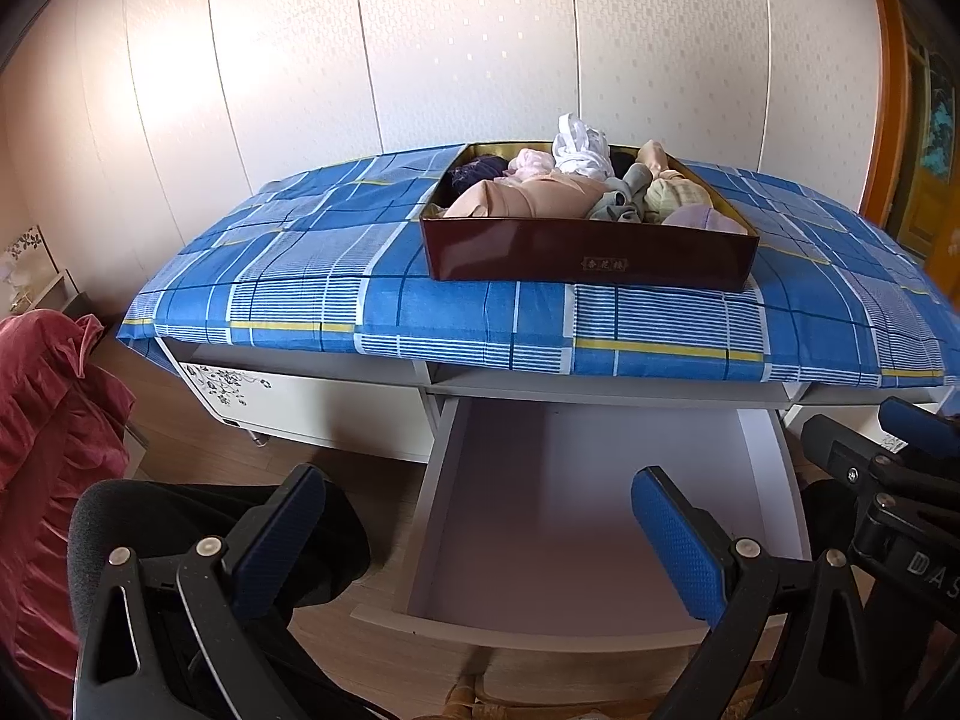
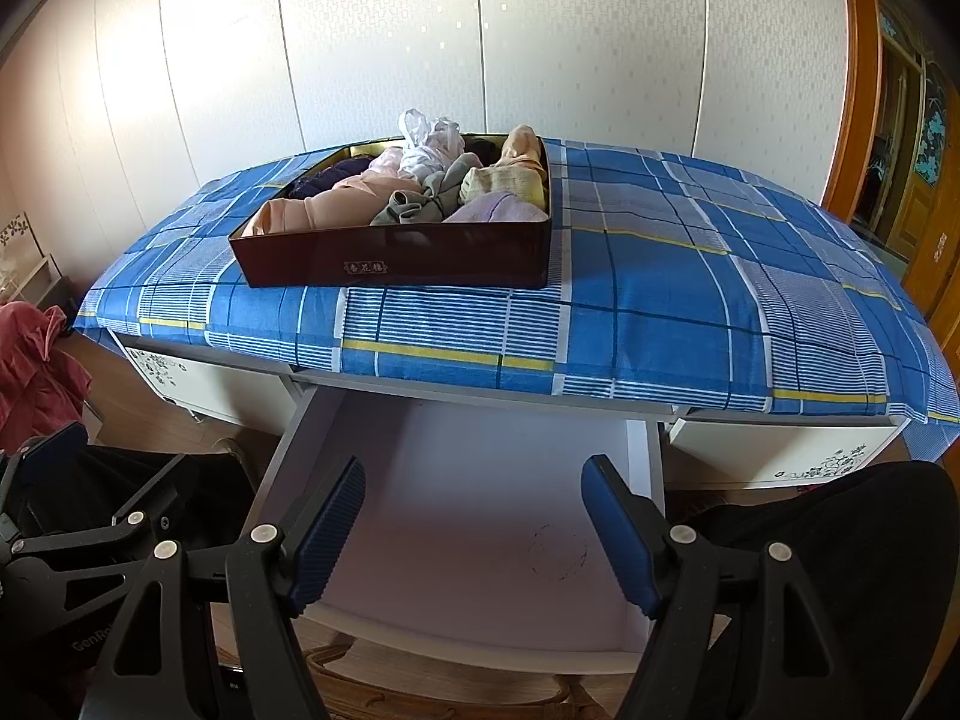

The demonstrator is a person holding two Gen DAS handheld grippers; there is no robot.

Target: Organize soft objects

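Observation:
A dark red box (image 1: 591,255) (image 2: 396,261) sits on a desk covered with a blue plaid cloth (image 1: 336,288) (image 2: 690,300). It is packed with soft things: peach cloth (image 1: 528,195) (image 2: 330,207), grey socks (image 1: 621,201) (image 2: 420,198), a white bundle (image 1: 579,150) (image 2: 429,147) and a lilac piece (image 1: 702,219) (image 2: 498,207). Below the desk top a white drawer (image 1: 576,516) (image 2: 474,510) is pulled out. My left gripper (image 1: 480,519) and my right gripper (image 2: 474,513) both hover over the drawer, open, with nothing between their fingers.
Red ruffled fabric (image 1: 42,438) (image 2: 30,372) lies at the left. White cabinet fronts with flower prints (image 1: 300,399) (image 2: 780,450) flank the drawer. A person's dark-clad knees (image 1: 198,528) (image 2: 840,540) are on either side. A wooden door (image 2: 900,180) stands at the right.

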